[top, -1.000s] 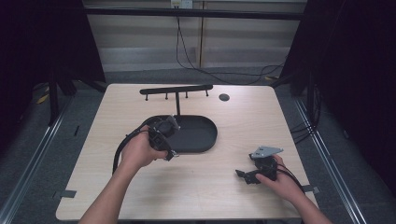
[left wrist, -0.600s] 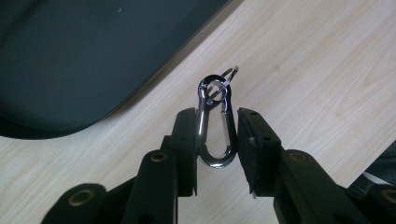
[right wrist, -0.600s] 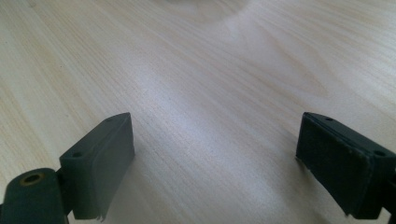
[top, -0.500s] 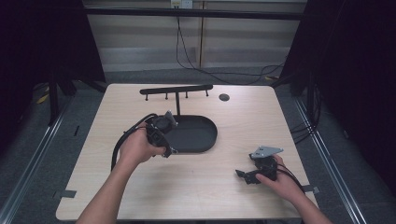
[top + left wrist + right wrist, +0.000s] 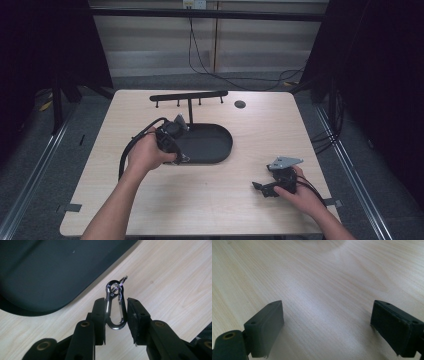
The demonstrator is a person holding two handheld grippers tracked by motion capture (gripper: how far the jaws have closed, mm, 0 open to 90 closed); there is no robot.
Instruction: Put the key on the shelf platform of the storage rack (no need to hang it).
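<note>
Pale wooden table (image 5: 210, 210): we are pinching a carabiner (image 5: 115, 306) in the left gripper (image 5: 116, 315), beside the black tray (image 5: 42, 272). Right gripper (image 5: 327, 325) is resting wide open, empty. We are judging the smooth clip could twist or slip out.

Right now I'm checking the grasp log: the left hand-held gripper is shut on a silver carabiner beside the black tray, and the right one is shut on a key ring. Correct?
Not quite. The right hand-held gripper holds nothing: in the right gripper view its jaws stand wide apart over bare table. The left hand-held gripper does clamp the silver carabiner beside the black tray.
</note>
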